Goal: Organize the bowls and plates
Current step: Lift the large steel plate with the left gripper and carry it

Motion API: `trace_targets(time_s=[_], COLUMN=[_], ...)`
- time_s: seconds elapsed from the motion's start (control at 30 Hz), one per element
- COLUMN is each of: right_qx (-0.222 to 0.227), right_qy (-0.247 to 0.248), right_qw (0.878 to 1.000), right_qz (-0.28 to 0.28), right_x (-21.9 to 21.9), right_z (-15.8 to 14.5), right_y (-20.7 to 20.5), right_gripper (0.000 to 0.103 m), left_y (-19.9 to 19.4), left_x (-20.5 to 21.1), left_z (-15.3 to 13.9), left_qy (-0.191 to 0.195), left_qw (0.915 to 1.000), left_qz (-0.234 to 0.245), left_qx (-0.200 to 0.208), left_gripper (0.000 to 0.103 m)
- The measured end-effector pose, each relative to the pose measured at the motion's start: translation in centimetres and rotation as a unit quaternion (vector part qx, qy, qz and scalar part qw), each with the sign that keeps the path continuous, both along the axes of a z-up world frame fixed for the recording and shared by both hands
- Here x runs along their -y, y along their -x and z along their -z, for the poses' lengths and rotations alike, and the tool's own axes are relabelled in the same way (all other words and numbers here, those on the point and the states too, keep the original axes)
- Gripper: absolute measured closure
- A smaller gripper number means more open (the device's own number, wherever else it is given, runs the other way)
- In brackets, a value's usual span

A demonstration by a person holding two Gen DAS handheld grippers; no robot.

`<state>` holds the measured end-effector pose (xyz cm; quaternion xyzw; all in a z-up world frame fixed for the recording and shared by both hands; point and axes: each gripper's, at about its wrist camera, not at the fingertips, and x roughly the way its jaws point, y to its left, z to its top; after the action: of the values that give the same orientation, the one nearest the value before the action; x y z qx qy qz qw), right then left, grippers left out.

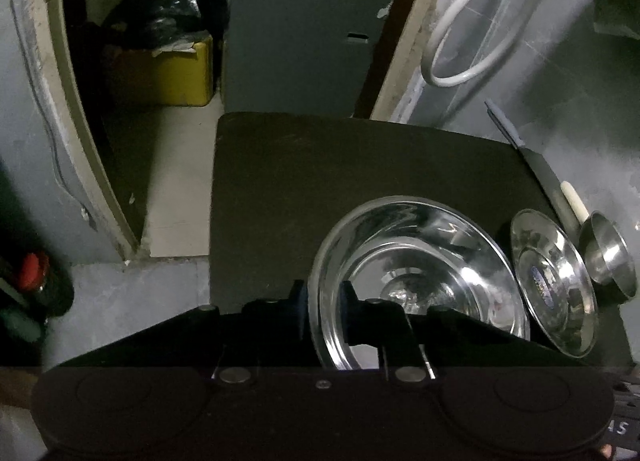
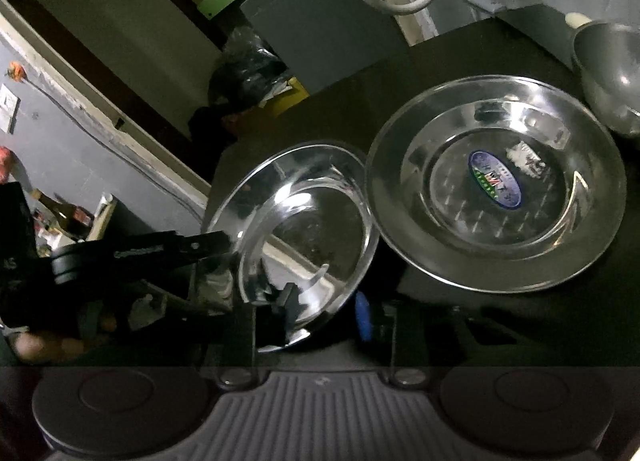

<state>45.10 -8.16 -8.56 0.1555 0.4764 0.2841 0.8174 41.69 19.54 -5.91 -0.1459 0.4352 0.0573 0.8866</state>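
Note:
A shiny steel plate (image 1: 420,273) (image 2: 304,221) lies at the near part of a black table (image 1: 360,165). My left gripper (image 1: 324,311) is shut on its near-left rim, one finger inside the dish and one outside. In the right wrist view the left gripper (image 2: 216,245) bites the plate's left edge. My right gripper (image 2: 320,313) is shut on the plate's near rim. A second steel plate (image 2: 496,181) (image 1: 552,285) with a blue sticker sits just to the right. Beyond it stands a small steel bowl (image 2: 612,73) (image 1: 608,257).
A white-handled utensil (image 1: 572,201) lies at the table's right edge behind the bowl. A white hose (image 1: 460,41) loops on the wall. Past the table's far edge stand a grey cabinet (image 1: 304,41) and a yellow bin (image 1: 176,73) with a black bag. Floor lies left.

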Motion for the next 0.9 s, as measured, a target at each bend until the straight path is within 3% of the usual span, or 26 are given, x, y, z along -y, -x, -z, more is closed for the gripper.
trace_targets(time_s=[0.33,0.7,0.9], right_qx=[0.005,0.048,0.057], right_qy=[0.012,0.023,0.019], right_qw=[1.000,0.998,0.997], right_qz=[-0.014,-0.033,-0.039], right_x=[0.2,0.9,2.8], right_z=[-0.4,-3.1,-4.3], right_y=[1.7,4.5,6.9], right_gripper=[0.080,0.080,0.080], left_y=[3.2,7.5,10.3], left_x=[0.4,1.3,3.4], left_z=[-1.0,-2.8,-3.9], left_qy=[0.007,0.020,0.004], left_qw=[0.9997,0.9987,0.9984], left_qz=[0.014,0.001,0.023], left_qx=[0.018,0.046,0.052], left_gripper=[0.087,0.087,0.087])
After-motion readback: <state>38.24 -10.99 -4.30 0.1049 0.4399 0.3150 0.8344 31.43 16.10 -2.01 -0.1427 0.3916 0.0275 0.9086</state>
